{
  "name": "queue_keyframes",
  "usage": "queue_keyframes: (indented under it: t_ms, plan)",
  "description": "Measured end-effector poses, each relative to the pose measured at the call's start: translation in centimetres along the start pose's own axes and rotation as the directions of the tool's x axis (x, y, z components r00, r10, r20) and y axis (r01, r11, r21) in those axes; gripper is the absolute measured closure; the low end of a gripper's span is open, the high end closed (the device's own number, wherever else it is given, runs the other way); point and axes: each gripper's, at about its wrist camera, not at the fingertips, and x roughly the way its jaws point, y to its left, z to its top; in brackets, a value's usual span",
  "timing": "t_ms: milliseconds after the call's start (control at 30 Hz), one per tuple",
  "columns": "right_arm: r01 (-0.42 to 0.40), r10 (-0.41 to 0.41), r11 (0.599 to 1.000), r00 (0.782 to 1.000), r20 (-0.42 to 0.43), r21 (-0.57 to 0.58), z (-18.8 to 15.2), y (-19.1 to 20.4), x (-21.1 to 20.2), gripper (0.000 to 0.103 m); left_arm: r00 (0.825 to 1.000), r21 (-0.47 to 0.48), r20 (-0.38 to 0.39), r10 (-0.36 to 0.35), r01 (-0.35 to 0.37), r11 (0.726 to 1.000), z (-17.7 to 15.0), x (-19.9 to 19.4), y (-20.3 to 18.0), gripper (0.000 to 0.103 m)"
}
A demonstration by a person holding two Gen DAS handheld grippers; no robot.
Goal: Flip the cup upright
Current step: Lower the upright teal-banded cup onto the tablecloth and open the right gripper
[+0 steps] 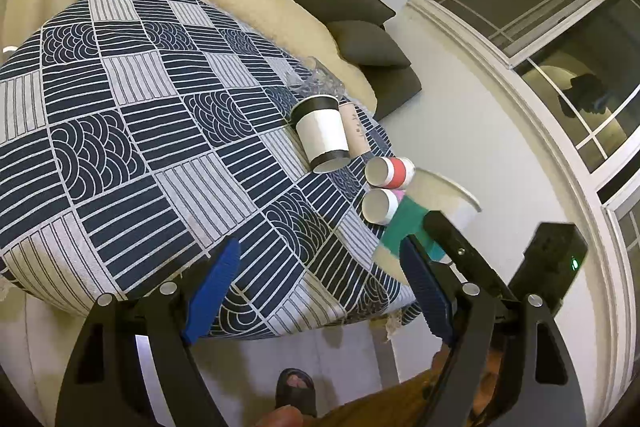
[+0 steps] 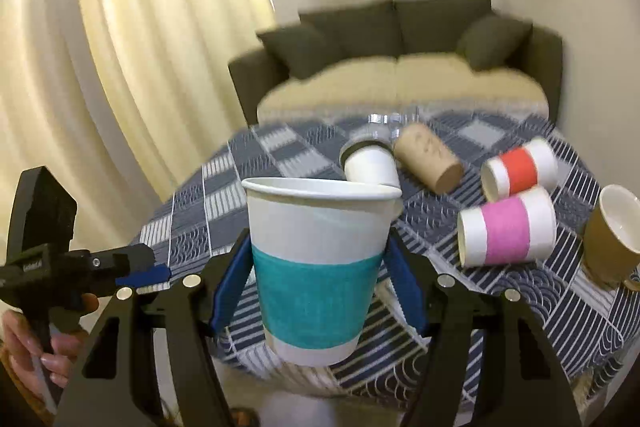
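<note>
Matt paper cup (image 2: 320,263) with teal band, woven patterned tablecloth (image 1: 160,147), ribbed blue jaws

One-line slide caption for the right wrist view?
Right gripper holds the teal-banded paper cup upright above the patterned table; other cups lie on their sides behind it.

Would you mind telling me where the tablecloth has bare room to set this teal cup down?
The teal cup sits in the right gripper. The tablecloth is bare left of the black-banded cup. It is crowded around the red cup and pink cup.
</note>
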Motion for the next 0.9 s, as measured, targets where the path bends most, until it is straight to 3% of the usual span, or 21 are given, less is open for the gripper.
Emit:
queue_keyframes:
  t_ms: [133,367,633,900]
  plan:
    - [0.074,-0.068,0.997,0.988,0.14,-0.037,-1.1,0.7,-0.6,0.038,1.0,0.013,0.011,0.007,-0.007,1.0,-0.1,0.1,-0.1,0.023]
    - [0.24,-0.211,0.966,0.944,0.252,-0.09,-3.9,2.5,0.4,0.038,0.998,0.011,0.047,0.03,-0.031,0.999,-0.1,0.6,0.3,0.023]
    - [0.33,-0.274,0.93,0.917,0.291,-0.162,-7.0,3.1,3.3,0.038,0.993,0.058,0.106,0.046,-0.052,0.997,-0.4,0.4,-0.3,0.023]
    - [0.342,-0.304,0.933,0.918,0.255,-0.117,-8.3,1.3,4.9,0.038,0.993,0.116,0.11,0.029,-0.042,0.992,-0.7,1.5,-1.4,0.023]
